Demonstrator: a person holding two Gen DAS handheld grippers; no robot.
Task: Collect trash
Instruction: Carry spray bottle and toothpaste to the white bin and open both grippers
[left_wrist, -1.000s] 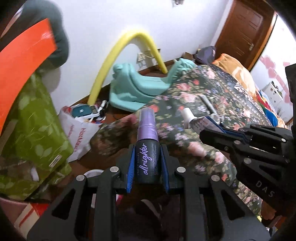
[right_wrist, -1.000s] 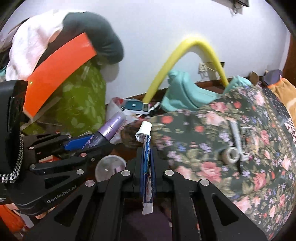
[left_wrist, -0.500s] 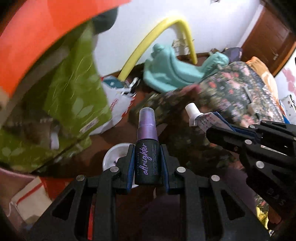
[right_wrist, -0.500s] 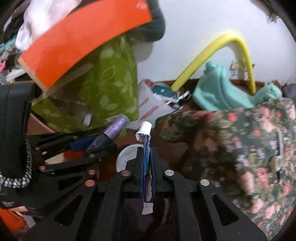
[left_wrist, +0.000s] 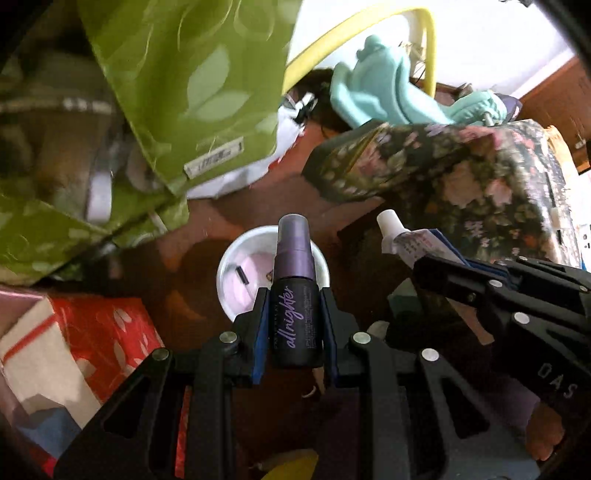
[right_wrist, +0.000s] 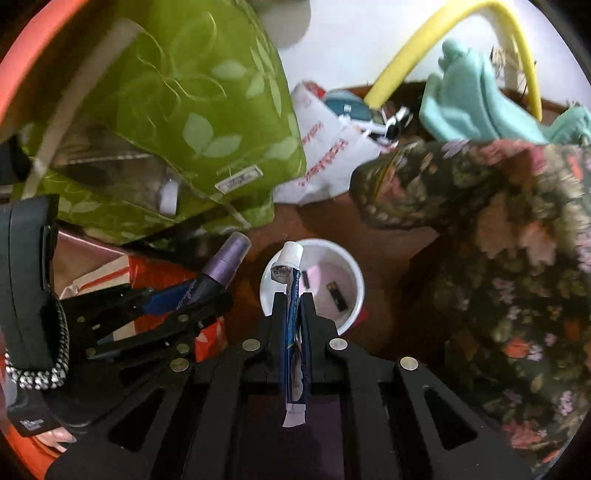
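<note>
The spray bottle hides part of the white cup; its small dark contents are unidentifiable.

A cup stands on the floor between bag and bedspread.

White bin open above; green bag, floral bedding flank it.

The brown floor carries a white bin, a red patterned box beside it, a green leaf-print bag and a white plastic bag further back
</note>
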